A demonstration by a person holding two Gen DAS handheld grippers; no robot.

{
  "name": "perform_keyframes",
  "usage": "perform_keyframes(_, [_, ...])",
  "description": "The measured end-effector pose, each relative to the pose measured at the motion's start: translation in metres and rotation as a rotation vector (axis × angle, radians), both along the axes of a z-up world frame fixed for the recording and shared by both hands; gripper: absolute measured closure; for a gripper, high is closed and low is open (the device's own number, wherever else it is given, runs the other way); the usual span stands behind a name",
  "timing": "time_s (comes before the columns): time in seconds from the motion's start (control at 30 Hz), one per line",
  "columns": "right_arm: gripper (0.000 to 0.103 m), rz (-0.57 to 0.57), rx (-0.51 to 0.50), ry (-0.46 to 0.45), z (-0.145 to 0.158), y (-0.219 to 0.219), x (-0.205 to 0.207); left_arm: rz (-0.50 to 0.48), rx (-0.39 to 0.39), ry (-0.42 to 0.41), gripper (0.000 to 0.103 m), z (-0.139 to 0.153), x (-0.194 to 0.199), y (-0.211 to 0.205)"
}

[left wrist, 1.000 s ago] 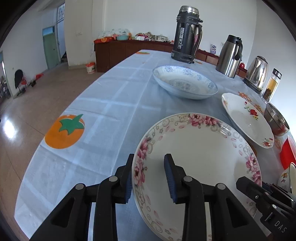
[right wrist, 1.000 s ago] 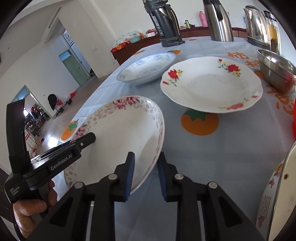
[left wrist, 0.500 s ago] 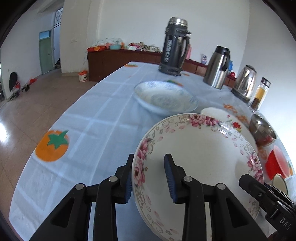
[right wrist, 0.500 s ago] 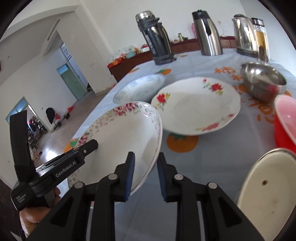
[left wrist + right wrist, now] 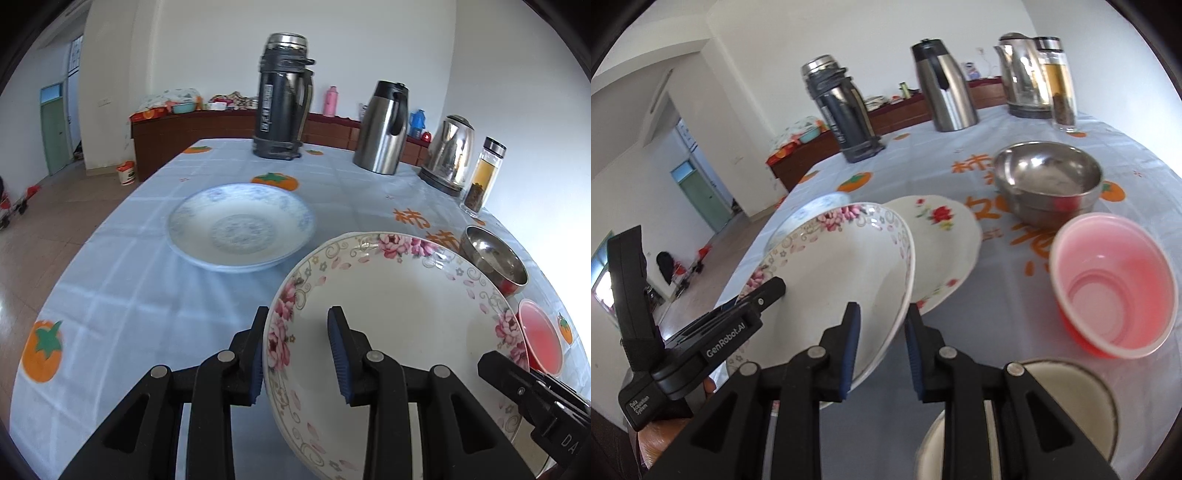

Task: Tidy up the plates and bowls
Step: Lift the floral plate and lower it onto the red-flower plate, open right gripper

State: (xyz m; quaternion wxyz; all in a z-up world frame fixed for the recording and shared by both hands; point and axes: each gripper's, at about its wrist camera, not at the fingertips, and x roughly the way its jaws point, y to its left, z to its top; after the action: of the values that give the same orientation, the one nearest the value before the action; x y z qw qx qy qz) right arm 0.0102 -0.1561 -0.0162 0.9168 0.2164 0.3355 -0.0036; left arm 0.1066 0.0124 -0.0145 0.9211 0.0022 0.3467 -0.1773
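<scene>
Both grippers hold one pink-flowered plate [image 5: 406, 314] by opposite rims, lifted off the table. My left gripper [image 5: 297, 350] is shut on its left rim. My right gripper [image 5: 881, 350] is shut on its right rim, with the plate [image 5: 842, 273] tilted. The plate hangs over a red-flowered plate [image 5: 942, 243] that lies on the table. A blue-patterned plate [image 5: 240, 225] lies further left. A steel bowl [image 5: 1049, 181], a pink plastic bowl [image 5: 1115, 288] and a white enamel bowl [image 5: 1071, 398] stand to the right.
A dark thermos [image 5: 284, 96], a steel jug [image 5: 384, 129], an electric kettle [image 5: 450, 155] and a glass tea bottle [image 5: 484, 177] stand along the table's far side. The table's left edge drops to the floor [image 5: 37, 221]. A wooden sideboard [image 5: 184, 133] stands behind.
Both grippers have carried the pink-flowered plate up and to the right, so it now hangs over the red-flowered plate. The bowls have come closer in the right wrist view.
</scene>
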Motion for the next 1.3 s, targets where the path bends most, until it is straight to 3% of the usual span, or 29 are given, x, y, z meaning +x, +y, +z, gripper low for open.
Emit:
perform_keyframes(0.3, [0.078,-0.069,0.026,0.055,-0.009,-0.020,0.013,-0.036,0.011,0.049,0.069,-0.012,0.027,-0.023])
perform_keyframes(0.97, [0.076,-0.193,-0.002,0.157,-0.013,-0.029,0.038,-0.096,0.112,0.028,0.069,-0.017,0.055,-0.058])
perform_keyframes(1.3, [0.074,-0.197,-0.047,0.218,-0.013,-0.028,0.053,-0.110,0.155,0.004,0.069,-0.017,0.063,-0.068])
